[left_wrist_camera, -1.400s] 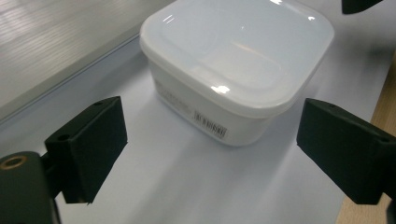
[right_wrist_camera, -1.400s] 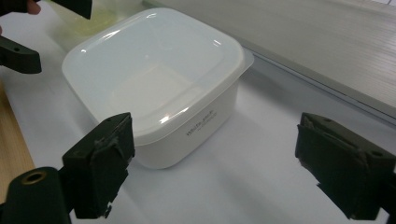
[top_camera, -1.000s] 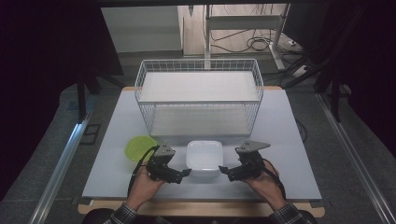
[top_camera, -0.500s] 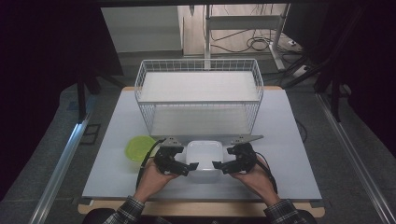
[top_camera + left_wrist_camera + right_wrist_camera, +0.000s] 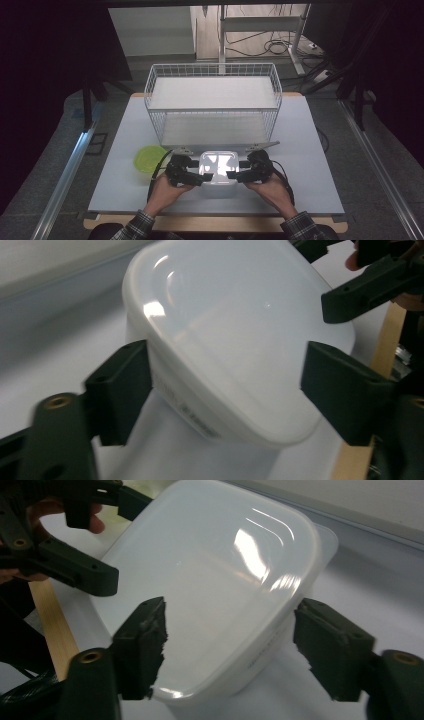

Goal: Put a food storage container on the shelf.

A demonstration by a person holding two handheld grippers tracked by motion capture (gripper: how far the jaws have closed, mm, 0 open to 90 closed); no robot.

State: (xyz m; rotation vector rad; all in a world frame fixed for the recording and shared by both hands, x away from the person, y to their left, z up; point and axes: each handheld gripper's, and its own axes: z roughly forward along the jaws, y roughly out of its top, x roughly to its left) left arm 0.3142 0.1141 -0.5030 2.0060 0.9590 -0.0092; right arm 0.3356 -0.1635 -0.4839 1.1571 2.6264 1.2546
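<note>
At the near edge of the counter (image 5: pixel 310 150), between the two hands, a white tub (image 5: pixel 218 172) sits inverted, base up, just in front of the wire basket (image 5: pixel 212 102). Left claw (image 5: pixel 196 178) and right claw (image 5: pixel 236 176) flank the tub from opposite sides. In the left gripper view, the left claw (image 5: pixel 225 385) is spread, with the tub (image 5: pixel 235 340) between its jaws; one jaw lies against the wall, the other stands apart. In the right gripper view, the right claw (image 5: pixel 230 640) is likewise spread around the tub (image 5: pixel 210 585), neither jaw clearly pressing. A green bowl (image 5: pixel 148 159) rests left of the left hand (image 5: pixel 167 190).

Step in hand, as judged: two-sided approach to the tub, grip not yet made. Next move calls for both claws to close evenly on opposite walls, then lift level; the smooth walls may slip under uneven pressure.
</note>
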